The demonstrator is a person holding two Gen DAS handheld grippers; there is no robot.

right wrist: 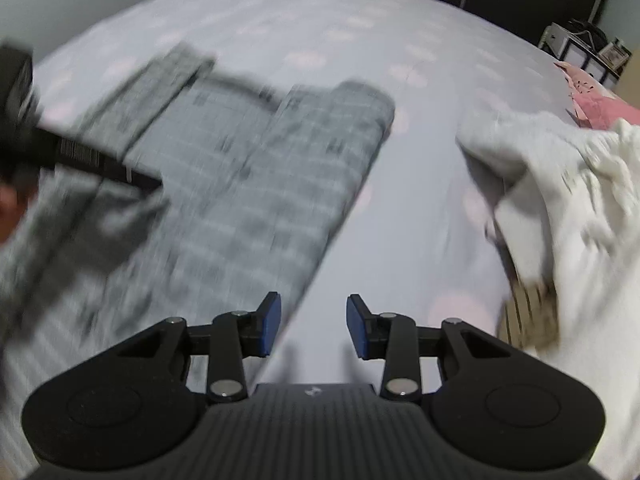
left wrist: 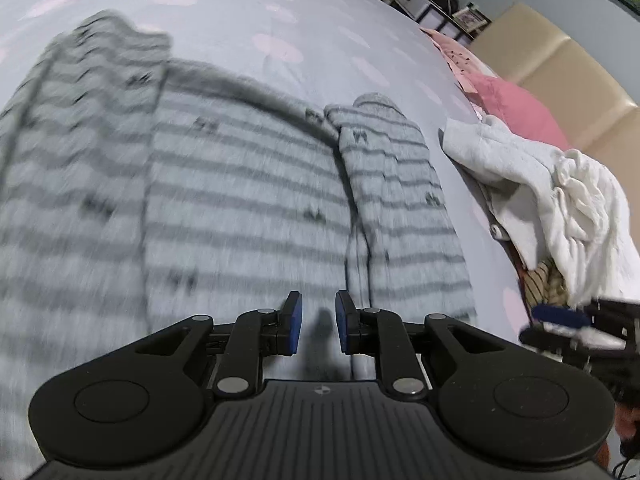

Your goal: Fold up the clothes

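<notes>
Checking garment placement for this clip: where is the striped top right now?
The striped top lies spread on the bed, filling the left and centre of both wrist views, left of the white clothes pile.

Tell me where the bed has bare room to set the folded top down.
Bare sheet runs between the striped top and the white clothes pile, and beyond the top toward the far edge. The pile's side is crowded.

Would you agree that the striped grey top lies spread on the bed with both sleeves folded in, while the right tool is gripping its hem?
Not quite: the right tool grips nothing. The right wrist view shows it open over the bedsheet, beside the striped grey top.
</notes>
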